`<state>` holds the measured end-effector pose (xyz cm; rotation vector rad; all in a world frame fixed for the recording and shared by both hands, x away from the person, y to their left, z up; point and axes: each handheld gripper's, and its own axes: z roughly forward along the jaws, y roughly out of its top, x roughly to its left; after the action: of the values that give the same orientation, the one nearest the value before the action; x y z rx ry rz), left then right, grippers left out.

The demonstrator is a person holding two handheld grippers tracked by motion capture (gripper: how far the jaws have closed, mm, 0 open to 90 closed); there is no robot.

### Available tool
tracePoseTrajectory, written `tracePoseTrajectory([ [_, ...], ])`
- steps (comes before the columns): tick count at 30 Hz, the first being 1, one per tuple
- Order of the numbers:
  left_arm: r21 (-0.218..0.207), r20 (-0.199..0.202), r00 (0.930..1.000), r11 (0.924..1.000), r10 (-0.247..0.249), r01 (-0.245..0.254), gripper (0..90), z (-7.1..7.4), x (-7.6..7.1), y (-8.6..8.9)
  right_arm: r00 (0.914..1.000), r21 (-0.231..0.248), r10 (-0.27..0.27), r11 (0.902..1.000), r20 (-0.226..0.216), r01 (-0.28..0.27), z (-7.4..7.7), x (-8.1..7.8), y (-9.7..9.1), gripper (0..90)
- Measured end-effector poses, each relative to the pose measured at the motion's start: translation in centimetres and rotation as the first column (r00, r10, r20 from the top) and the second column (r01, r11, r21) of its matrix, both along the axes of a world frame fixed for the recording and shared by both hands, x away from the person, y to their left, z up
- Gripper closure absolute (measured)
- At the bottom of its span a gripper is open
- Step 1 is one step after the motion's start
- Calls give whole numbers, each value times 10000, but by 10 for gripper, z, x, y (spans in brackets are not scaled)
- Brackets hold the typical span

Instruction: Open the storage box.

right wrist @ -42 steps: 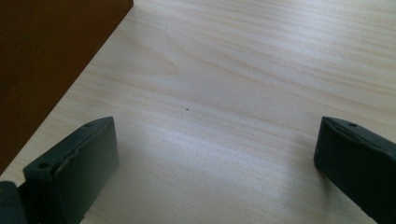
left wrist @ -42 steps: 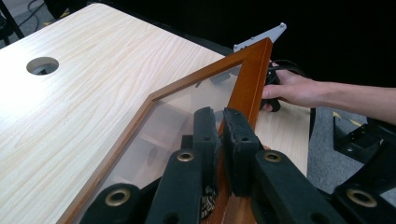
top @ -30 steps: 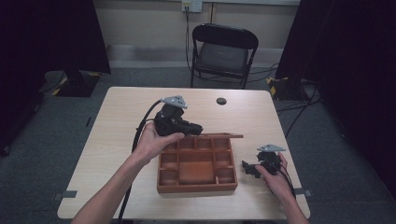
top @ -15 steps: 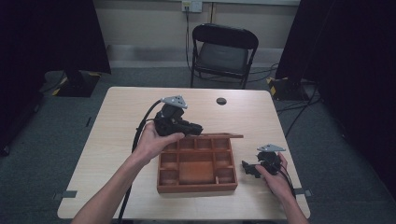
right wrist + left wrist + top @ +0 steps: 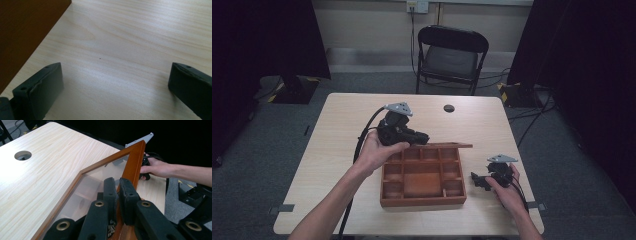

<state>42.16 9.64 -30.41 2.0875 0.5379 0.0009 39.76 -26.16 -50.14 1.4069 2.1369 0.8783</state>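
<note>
Nearest to me, at the lower right of the high view, my right gripper [image 5: 479,181] rests on the table [image 5: 342,125] just beside the right wall of the wooden box [image 5: 422,201]. In the right gripper view its jaws stand wide apart over bare wood grain, with nothing between them, and the dark side of the box fills the upper left corner.

A little farther, at the middle of the high view, my left gripper [image 5: 419,137] is pressed together on the frame of the glass lid [image 5: 133,162]. In the left gripper view the pads [image 5: 127,195] pinch the orange-brown frame close to one corner, and the lid is raised, tilted over the compartments.

I judge the step is to swing this lid on its back edge. To do it well I should keep the pinch firm and follow the arc of the hinge, not pull straight, because the grip sits near a corner and the frame can twist. The free right gripper could steady the box wall, so the box does not slide toward the round hole [image 5: 449,108] at the far side of the table.
</note>
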Motion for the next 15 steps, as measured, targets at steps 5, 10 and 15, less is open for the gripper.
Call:
tracePoseTrajectory([
  [5, -6, 5, 10000, 10000, 12, -12, 844, 0, 0, 0, 10000, -10, 16, 10000, 12, -16, 0, 0, 0, 0],
  [10, -5, -13, 10000, 10000, 21, -21, 844, 0, 0, 0, 10000, -11, 15, 10000, 12, -15, 0, 0, 0, 0],
  [15, 12, -10, 10000, 10000, 6, -6, 844, 0, 0, 0, 10000, 1, -1, 10000, 0, 1, 0, 0, 0, 0],
])
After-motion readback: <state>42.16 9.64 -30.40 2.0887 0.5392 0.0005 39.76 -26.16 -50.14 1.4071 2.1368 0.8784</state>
